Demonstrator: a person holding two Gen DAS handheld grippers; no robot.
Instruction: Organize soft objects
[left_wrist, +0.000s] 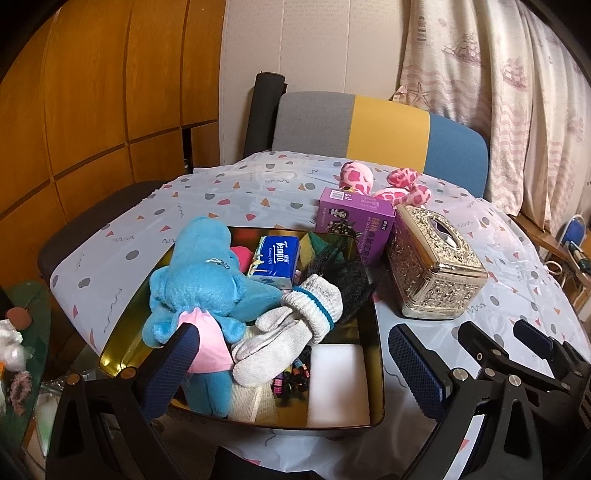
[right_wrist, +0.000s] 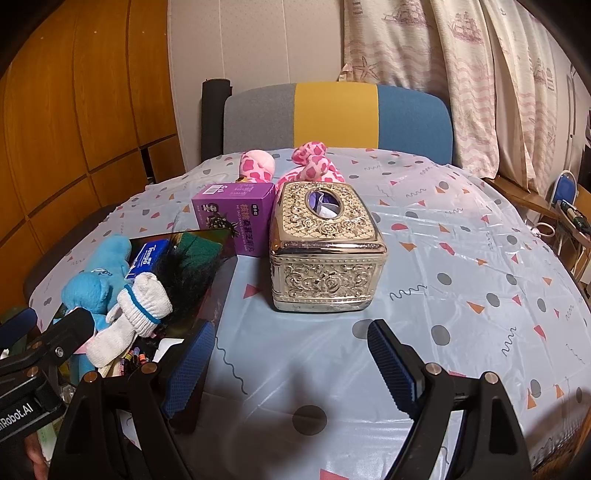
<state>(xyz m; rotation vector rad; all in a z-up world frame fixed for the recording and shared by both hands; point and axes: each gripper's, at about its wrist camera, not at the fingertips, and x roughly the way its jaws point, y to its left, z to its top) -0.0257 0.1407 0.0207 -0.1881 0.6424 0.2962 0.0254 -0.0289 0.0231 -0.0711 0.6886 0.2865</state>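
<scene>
A gold tray (left_wrist: 120, 356) holds soft things: a blue plush toy (left_wrist: 207, 280) in a pink skirt, a pair of white socks (left_wrist: 291, 332), a black wig (left_wrist: 343, 273), a Tempo tissue pack (left_wrist: 275, 262) and a white sponge (left_wrist: 340, 384). My left gripper (left_wrist: 295, 369) hangs open over the tray's near end, its left finger (left_wrist: 171, 365) beside the plush's skirt. A pink spotted plush (right_wrist: 299, 166) lies at the far side of the table. My right gripper (right_wrist: 291, 365) stands open above the bare tablecloth, right of the tray (right_wrist: 218, 236), with nothing between its fingers.
An ornate gold tissue box (right_wrist: 325, 254) stands ahead of the right gripper, with a purple carton (right_wrist: 236, 218) to its left, in front of the pink plush. A grey, yellow and blue chair back (right_wrist: 332, 114) stands behind the table. The patterned tablecloth (right_wrist: 461, 266) covers the round table.
</scene>
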